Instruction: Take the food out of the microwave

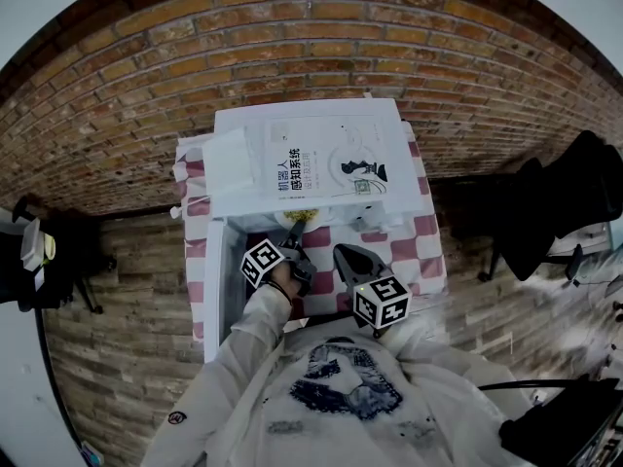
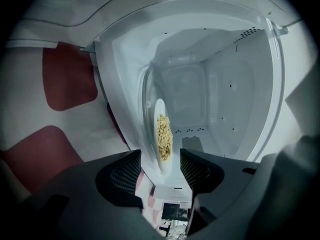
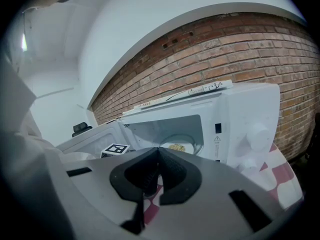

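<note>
Head view
- Microwave [image 1: 311,115]: on the checked bench [image 1: 428,251], backed against the brick wall [image 1: 146,76] at the bench's far edge. Door [image 1: 214,290] swung open toward the near left corner.
- Book [image 1: 321,163]: lying flat on the microwave top.
- Food [image 1: 304,216]: a yellow glimpse at the cavity mouth, just beyond the left tongs.
- Left tongs [image 1: 295,239]: pointing into the cavity; the nearer pair to the food.
- Right tongs [image 1: 350,258]: held back above the near edge, beside the left pair and outside the microwave.

Left gripper view (camera rolled on its side)
- Cavity contents: glass turntable [image 2: 145,109], white plate [image 2: 159,115] on it, and a heap of yellow food [image 2: 164,136] on the plate.
- Left tongs [image 2: 160,164]: jaws well apart and gripping nothing. The plate's near rim reaches into the gap edge-on, with no contact visible.
- Key relation: plate straight ahead of the jaws, its flat face in line with the gap. One jaw on the turntable side, the other on the food side.
- Next move, as a judgement: closing on the rim, then drawing straight back out through the doorway with the plate held level.

Right gripper view
- Right tongs [image 3: 159,151]: jaws closed tip to tip with nothing between them.
- Microwave [image 3: 240,109]: well ahead with the door open. Plate and food [image 3: 176,147] visible inside, the left pair's marker cube [image 3: 115,149] at the opening, knobs [image 3: 257,131] to the right.
</note>
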Motion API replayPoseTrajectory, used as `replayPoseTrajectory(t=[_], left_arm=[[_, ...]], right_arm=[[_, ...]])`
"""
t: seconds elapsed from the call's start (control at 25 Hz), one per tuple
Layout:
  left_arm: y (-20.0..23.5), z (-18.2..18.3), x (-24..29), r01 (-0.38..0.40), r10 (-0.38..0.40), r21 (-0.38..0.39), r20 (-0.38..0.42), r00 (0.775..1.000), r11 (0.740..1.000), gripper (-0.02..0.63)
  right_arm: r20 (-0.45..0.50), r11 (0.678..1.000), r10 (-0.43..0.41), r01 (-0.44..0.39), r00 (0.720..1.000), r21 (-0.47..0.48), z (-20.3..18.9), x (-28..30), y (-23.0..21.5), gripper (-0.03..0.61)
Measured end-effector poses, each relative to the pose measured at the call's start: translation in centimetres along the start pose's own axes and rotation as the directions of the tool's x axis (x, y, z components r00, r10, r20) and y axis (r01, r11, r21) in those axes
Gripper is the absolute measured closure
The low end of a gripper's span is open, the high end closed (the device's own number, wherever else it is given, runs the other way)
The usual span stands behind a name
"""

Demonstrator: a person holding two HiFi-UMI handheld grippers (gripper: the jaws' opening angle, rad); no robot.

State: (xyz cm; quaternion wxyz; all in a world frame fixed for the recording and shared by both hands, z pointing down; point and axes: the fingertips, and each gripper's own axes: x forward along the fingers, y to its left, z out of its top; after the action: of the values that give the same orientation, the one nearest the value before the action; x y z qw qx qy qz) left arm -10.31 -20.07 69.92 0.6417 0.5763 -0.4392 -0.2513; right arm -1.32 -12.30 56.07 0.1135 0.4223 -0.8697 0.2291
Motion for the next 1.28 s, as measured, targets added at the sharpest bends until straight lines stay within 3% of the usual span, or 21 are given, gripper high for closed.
replayPoseTrajectory(t=[0.36,0.56,0.88,1.12,1.16,1.28], left_arm=[[0.5,0.1,0.5,-0.007,0.007,-0.013,0.000,1.000,1.000,0.395],[1.1,-0.1,0.4,-0.020,0.020,-0.004,-0.013,1.000,1.000,0.467],[1.1,-0.1,0.3,-0.013,0.012,-0.033,-0.001,1.000,0.999,0.477],[0.6,-0.1,0.0,0.044,-0.043,-0.082,0.023,0.999,0.996,0.518],[0.4,-0.1,0.0,0.058,-0.056,-0.085,0.029,0.998,0.995,0.578],[0.1,-0.2,-0.1,0.070,-0.068,-0.094,0.031,0.997,0.993,0.581]], right_arm=[[-0.011,1.000,-0.002,0.002,1.000,0.008,-0.3,0.1,-0.3,0.564],[-0.019,1.000,-0.001,0.001,1.000,0.012,-0.5,0.0,-0.5,0.563],[-0.021,0.999,-0.008,0.009,1.000,0.031,-0.6,-0.1,-1.1,0.563],[-0.028,0.999,-0.013,0.014,1.000,0.048,-0.9,-0.1,-1.5,0.563],[-0.030,0.999,-0.013,0.014,0.999,0.050,-1.0,-0.1,-1.5,0.563],[-0.033,0.998,-0.012,0.014,0.999,0.055,-1.1,0.0,-1.5,0.563]])
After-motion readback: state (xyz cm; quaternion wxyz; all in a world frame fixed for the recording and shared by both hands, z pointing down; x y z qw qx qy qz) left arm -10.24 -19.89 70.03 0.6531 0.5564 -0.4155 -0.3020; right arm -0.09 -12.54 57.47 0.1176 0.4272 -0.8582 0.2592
